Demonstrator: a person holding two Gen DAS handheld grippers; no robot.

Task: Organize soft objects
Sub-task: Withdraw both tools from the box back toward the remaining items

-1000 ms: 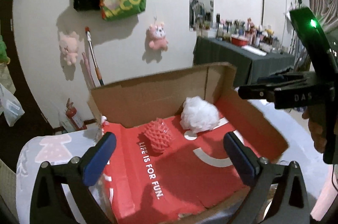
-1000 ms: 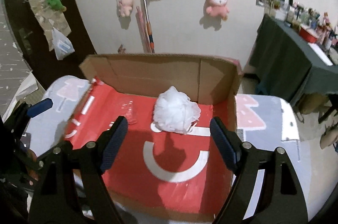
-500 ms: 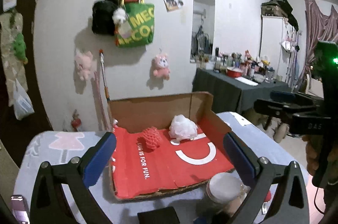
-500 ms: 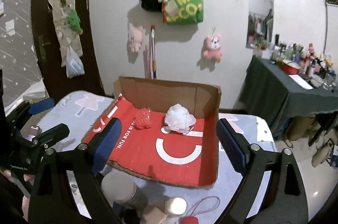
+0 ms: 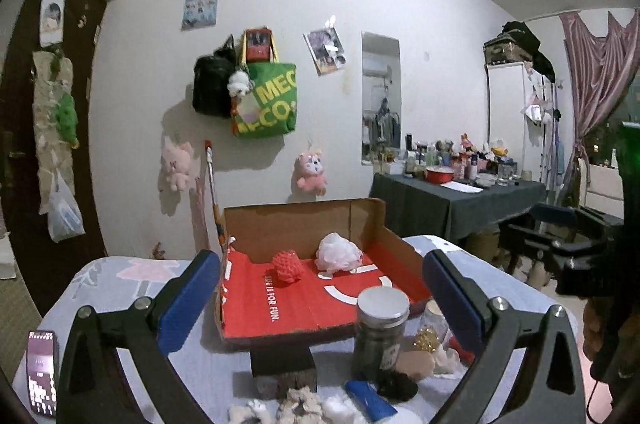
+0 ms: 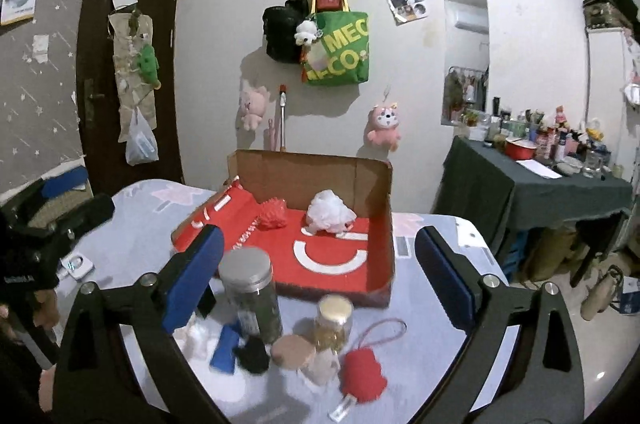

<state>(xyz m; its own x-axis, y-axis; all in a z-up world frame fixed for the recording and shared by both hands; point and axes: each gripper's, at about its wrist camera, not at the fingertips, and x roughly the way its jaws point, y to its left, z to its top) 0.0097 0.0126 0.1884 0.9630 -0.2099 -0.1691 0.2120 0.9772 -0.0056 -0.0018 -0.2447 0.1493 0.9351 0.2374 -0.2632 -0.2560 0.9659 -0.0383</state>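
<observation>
White walls with hanging bags and plush toys back the work area, where we find a table [image 5: 100, 288] under a pale printed cloth. On it stands a shallow cardboard box [image 5: 304, 224] with a red printed floor. Inside the box, near its back wall, we note a red knitted ball [image 5: 287, 265] and, just beside it, a white mesh puff [image 5: 338, 256]; they lie apart.

In front of the box we record a cluster: a metal-lidded jar [image 6: 251, 294], a smaller gold-lidded jar [image 6: 333, 322], a red felt pouch [image 6: 362, 375] on a cord, a blue item [image 6: 225, 348] and a black soft item [image 6: 253, 355].

We observe the left gripper [image 5: 320, 304] with jaws wide, nothing between them. The right gripper [image 6: 318, 278] has jaws opening, likewise holding nothing.
</observation>
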